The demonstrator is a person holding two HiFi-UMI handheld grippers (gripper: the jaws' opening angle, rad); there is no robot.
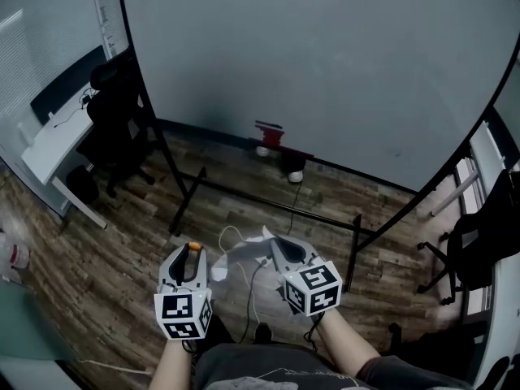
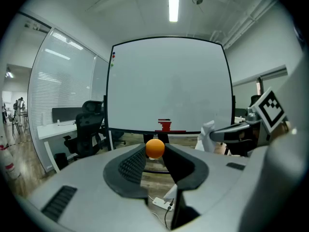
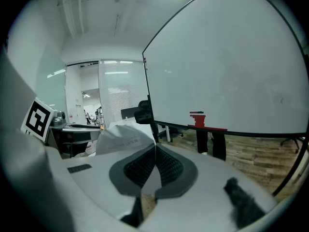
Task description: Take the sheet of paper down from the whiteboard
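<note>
The whiteboard (image 1: 325, 63) stands bare ahead, with a red eraser (image 1: 269, 132) on its bottom ledge. Both grippers hang low in front of my body, well back from the board. My left gripper (image 1: 192, 250) is shut on a small orange round magnet (image 2: 155, 148) pinched at its tips. My right gripper (image 1: 270, 240) is shut on the white sheet of paper (image 1: 240, 246), which sticks out crumpled to the left of its jaws. The right gripper view shows the paper (image 3: 123, 138) bulging past the tips and a strip of it running between the pads.
The board's black stand (image 1: 268, 201) spreads its legs over the wooden floor. A black office chair (image 1: 114, 112) and a white desk (image 1: 49, 149) are at the left. Another dark chair (image 1: 479, 234) is at the right. A power strip with a cable (image 1: 264, 260) lies on the floor.
</note>
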